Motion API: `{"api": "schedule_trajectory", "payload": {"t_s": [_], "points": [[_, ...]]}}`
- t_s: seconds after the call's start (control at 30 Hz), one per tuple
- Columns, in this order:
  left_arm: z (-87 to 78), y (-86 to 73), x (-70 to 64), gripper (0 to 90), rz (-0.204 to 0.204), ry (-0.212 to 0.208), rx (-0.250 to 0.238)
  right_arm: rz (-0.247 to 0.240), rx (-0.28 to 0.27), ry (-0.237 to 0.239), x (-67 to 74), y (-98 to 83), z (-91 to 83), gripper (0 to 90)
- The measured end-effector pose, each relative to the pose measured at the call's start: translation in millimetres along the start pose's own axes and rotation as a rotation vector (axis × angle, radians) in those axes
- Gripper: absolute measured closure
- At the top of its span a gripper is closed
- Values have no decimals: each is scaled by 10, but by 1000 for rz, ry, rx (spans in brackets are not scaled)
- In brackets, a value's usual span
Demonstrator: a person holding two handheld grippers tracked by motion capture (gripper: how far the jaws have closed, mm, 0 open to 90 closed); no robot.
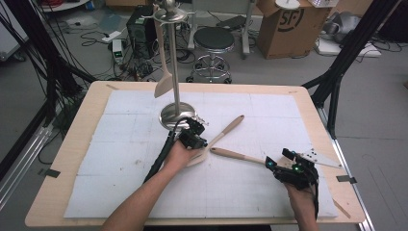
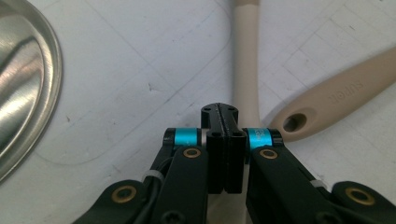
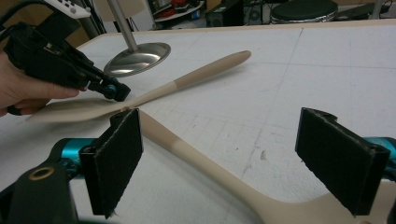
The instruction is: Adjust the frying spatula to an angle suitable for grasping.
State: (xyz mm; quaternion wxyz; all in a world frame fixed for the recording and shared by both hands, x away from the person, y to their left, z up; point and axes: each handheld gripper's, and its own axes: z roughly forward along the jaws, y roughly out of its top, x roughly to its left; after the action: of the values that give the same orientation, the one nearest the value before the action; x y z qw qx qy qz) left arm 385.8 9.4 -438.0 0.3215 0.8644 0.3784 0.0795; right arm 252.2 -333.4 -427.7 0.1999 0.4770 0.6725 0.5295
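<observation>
- I see my left gripper (image 1: 201, 136) just in front of the round polished-steel base of the utensil stand (image 1: 174, 115), its two black jaws pressed flat against each other in the left gripper view (image 2: 225, 140).
- Those shut jaws sit directly over the beige neck of the first beige silicone spatula with a pale wooden handle (image 2: 246, 60); I cannot tell whether any of it is pinched between them or whether they merely rest on it.
- In the right gripper view that same left gripper (image 3: 112, 91) meets the spatula (image 3: 187, 79) where blade joins handle, the handle running away toward the far side of the white foam mat (image 1: 260, 192).
- My right gripper (image 1: 284, 159) is spread wide, pads (image 3: 116, 158) well apart and closed on nothing.
- A second beige spatula with a wooden handle (image 3: 205, 163) lies on the mat between those open jaws, its broad end near the right pad; I cannot tell if the pad touches it.
- Its handle end, with a hanging hole (image 2: 336, 100), lies just beside the first spatula's neck.
- A third pale spatula (image 1: 163, 82) hangs from the stand's top.
</observation>
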Motion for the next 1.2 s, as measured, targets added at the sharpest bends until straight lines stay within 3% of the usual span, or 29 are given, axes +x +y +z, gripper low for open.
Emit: {"api": "schedule_trajectory", "payload": {"t_s": [0.2,0.3,0.47,0.83,0.97,1.07,1.2], "points": [[-50,31,-56,897,29,-16,4,-9,2,1,-3,1,7,142],[-75,46,-64,897,27,-49,0,-10,2,2,0,2,8,142],[-147,15,-71,897,48,-54,24,-13,0,2,-1,0,5,142],[-461,-277,-4,897,31,-107,29,-28,13,4,51,-6,36,142],[-465,-416,-35,897,33,-126,43,-31,21,7,69,-14,45,142],[-429,-514,-52,894,41,-110,65,-37,19,4,72,-17,47,142],[-458,-593,-50,896,31,-110,30,-36,18,5,81,-19,41,142]]}}
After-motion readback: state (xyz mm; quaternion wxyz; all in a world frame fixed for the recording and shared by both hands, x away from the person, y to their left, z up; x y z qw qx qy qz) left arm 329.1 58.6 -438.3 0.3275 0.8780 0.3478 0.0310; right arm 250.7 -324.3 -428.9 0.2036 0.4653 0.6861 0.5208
